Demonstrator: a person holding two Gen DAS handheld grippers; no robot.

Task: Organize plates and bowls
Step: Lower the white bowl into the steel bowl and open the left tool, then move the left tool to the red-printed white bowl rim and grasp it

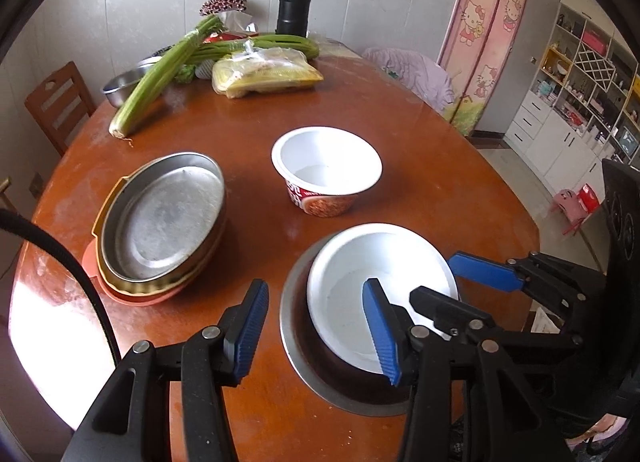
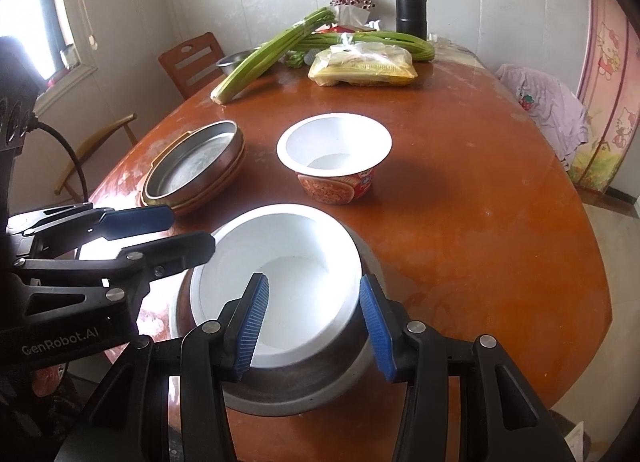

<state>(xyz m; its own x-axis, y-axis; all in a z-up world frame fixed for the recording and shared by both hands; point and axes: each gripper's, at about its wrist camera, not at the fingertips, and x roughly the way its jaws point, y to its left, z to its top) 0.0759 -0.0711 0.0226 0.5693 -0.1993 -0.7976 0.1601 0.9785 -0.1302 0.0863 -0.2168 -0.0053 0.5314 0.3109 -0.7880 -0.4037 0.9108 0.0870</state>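
A white bowl sits tilted inside a steel bowl at the near table edge. My left gripper is open; its left finger is outside the steel bowl and its right finger is over the white bowl. My right gripper is open, straddling the white bowl's near right rim. It also shows in the left wrist view. A red noodle cup stands mid-table. A stack of metal and orange plates lies at the left.
Celery, a noodle packet, a steel basin and a black flask occupy the far table. Wooden chairs stand at the left. Purple cloth lies far right.
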